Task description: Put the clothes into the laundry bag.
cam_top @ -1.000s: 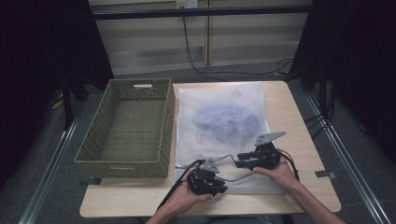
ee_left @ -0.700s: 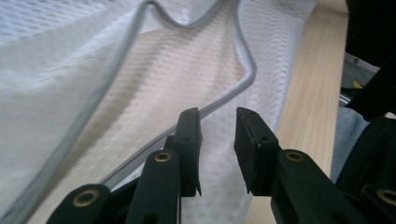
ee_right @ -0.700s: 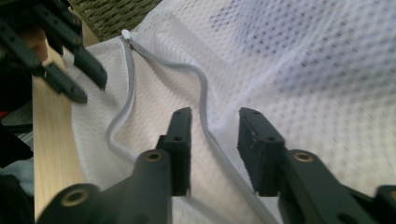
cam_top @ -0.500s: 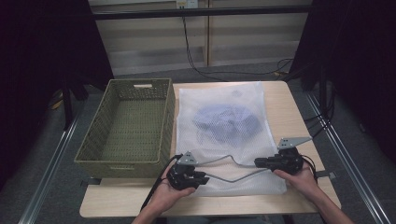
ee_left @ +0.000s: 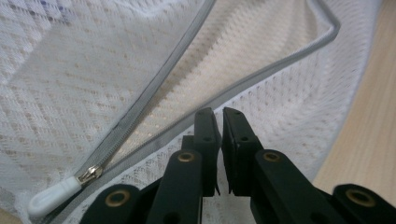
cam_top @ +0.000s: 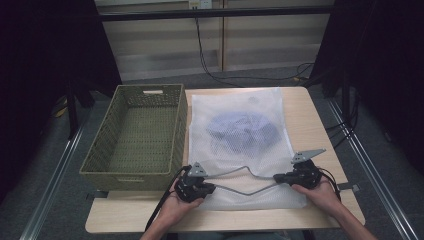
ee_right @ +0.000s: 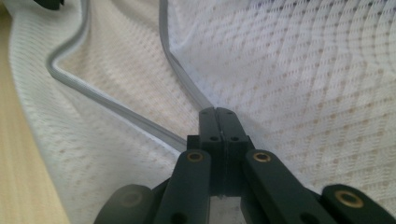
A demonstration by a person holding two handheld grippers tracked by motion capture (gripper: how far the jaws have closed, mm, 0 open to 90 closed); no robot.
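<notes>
Both grippers at the mesh bag's open zip, near table edge.
Right gripper (ee_right: 222, 112) jaws pressed shut on mesh laundry bag (cam_top: 240, 115); left gripper (ee_left: 218, 113) nearly closed, a slit remaining, grip uncertain. Left gripper view reveals white zip pull (ee_left: 51, 196); high view, green basket (cam_top: 135, 137).

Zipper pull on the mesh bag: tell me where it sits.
In the left gripper view, the white zipper pull lies at lower left, at the bag's near-left corner, just left of the left tool.

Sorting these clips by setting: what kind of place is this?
Probably a lab or studio recording station, not a home: a small light wooden table stands between black curtains, with metal floor rails beside it and loose black cables running down a plain panelled wall.
</notes>
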